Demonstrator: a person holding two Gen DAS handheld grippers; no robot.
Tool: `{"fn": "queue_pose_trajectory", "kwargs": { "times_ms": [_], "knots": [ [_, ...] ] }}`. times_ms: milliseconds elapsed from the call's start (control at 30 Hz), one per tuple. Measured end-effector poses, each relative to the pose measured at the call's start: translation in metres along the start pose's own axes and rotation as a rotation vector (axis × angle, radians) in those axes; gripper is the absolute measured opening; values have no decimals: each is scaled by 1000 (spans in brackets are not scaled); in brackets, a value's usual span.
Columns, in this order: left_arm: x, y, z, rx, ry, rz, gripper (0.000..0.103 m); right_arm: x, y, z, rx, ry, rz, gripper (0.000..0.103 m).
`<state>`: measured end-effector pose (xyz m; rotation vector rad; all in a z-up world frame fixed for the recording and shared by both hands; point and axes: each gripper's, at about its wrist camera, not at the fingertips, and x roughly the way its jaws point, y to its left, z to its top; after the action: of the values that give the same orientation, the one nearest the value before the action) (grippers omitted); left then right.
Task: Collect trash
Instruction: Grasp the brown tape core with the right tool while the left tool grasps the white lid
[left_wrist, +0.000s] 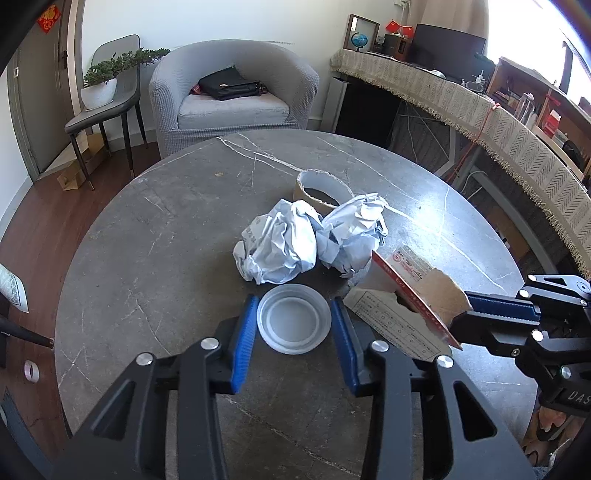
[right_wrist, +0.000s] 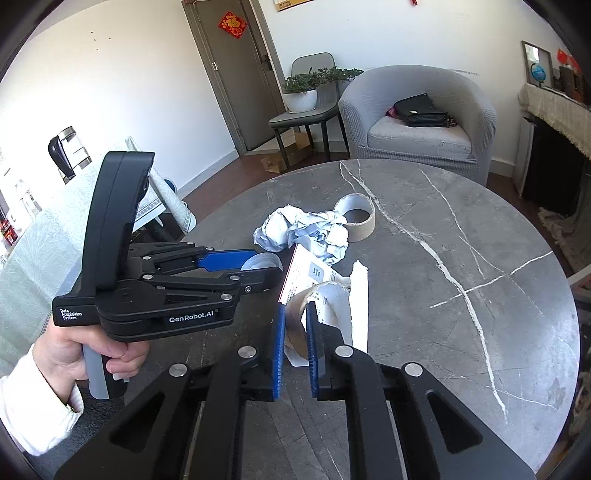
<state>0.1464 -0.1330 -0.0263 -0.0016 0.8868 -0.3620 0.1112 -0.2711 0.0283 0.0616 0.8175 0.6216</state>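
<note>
Left wrist view: the left gripper (left_wrist: 293, 325) has its blue-padded jaws on either side of a round translucent plastic lid (left_wrist: 294, 318), both pads at the rim; whether they press it I cannot tell. Just beyond the lid lie two crumpled balls of pale blue-white paper (left_wrist: 310, 238), and behind them a brown cardboard tape ring (left_wrist: 320, 186). To the right, the right gripper (left_wrist: 466, 316) is clamped on a torn cardboard envelope with a red stripe (left_wrist: 424, 291), tilted above a printed paper sheet. Everything rests on a round grey marble-patterned table (left_wrist: 166, 236). A grey tub armchair (left_wrist: 232, 88) holding a black bag stands behind.

Right wrist view: the right gripper (right_wrist: 295, 334) has its jaws nearly together, pinching the torn envelope (right_wrist: 325, 291). The left gripper (right_wrist: 264, 267), held by a hand (right_wrist: 92, 350) in a white sleeve, reaches the lid (right_wrist: 262, 263). The paper balls (right_wrist: 303, 230) and ring (right_wrist: 356, 218) lie further back.
</note>
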Motion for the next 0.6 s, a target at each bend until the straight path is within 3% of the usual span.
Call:
{"fn": "queue_pose_trajectory", "kwargs": {
  "times_ms": [600],
  "knots": [
    [-31, 33, -4, -30, -51, -3, 42, -9, 26, 34, 19, -101, 77, 6]
  ]
}}
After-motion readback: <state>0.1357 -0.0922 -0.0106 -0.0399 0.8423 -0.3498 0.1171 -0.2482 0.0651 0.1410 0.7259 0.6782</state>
